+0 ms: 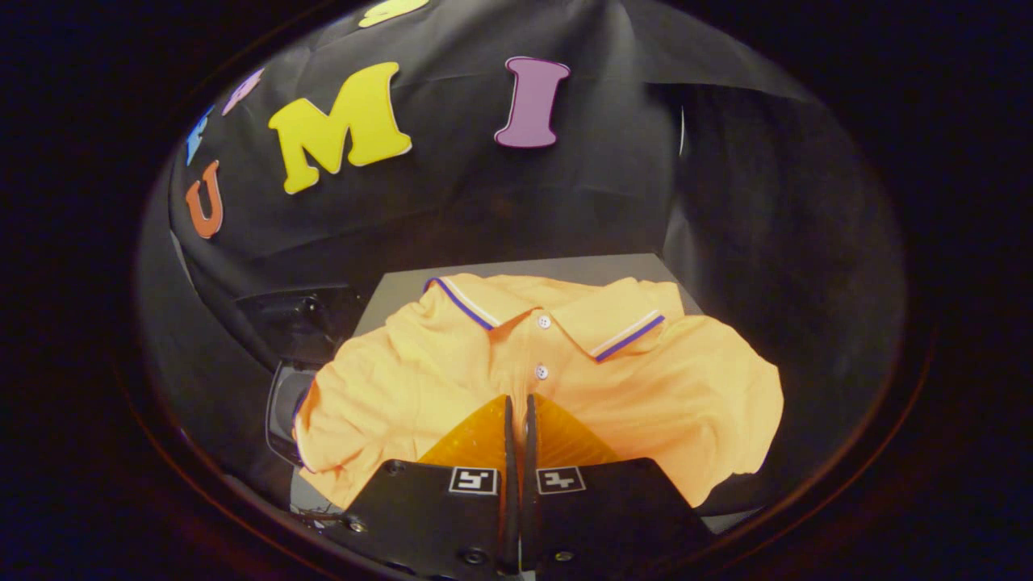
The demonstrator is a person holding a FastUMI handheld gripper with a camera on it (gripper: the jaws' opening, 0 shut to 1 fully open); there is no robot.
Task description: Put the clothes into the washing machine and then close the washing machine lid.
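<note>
A grey counter (613, 270) carries the load, its bare top showing as a strip beyond the claw (517, 415), whose fingers stand pressed together with hardly a gap. Spread flat on the counter just ahead of the fingertips lies an orange polo shirt (686, 395), collar farthest from the claw, buttoned placket running straight toward it. The shirt's lower part passes under the fingers; whether they touch it cannot be told.

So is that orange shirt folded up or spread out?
Spread out: the orange shirt lies flat, collar and buttons showing, just beyond the closed jaws of the gripper.
</note>
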